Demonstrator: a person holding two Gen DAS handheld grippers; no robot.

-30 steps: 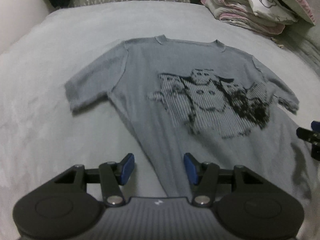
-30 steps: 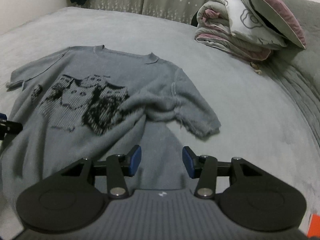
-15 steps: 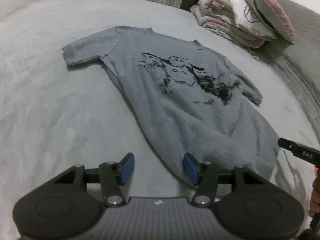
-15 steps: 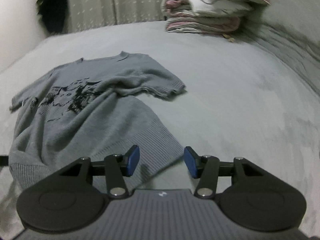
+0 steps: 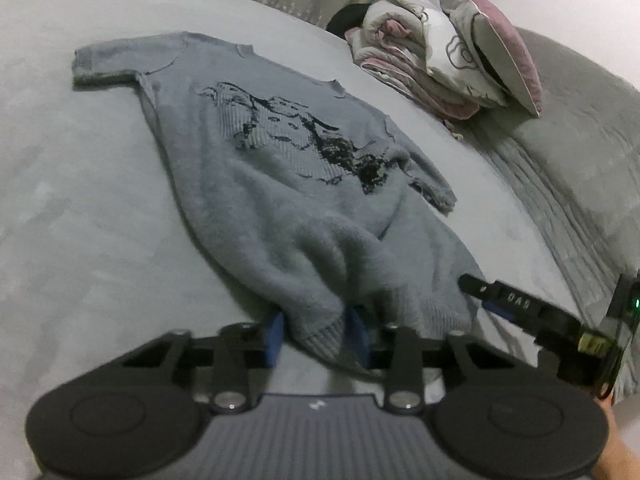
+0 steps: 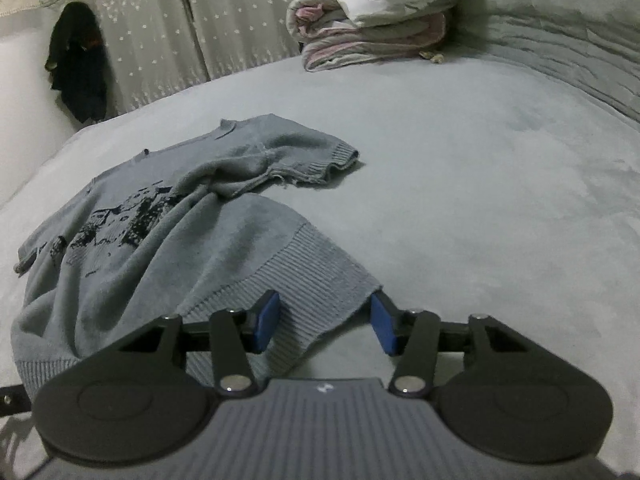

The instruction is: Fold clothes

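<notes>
Grey sweater (image 5: 280, 208) lies print-up on bed (image 5: 80, 200), unfolded, hem nearest you. Your left gripper (image 5: 316, 332) straddles one hem corner, right gripper (image 6: 324, 320) the other; fingers apart on both, hem rib between pads, likely so both corners lift together

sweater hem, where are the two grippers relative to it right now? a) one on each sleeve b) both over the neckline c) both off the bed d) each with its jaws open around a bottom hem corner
d: the left gripper and the right gripper each have open jaws straddling the ribbed bottom hem of the grey knit sweater, not yet clamped.
</notes>
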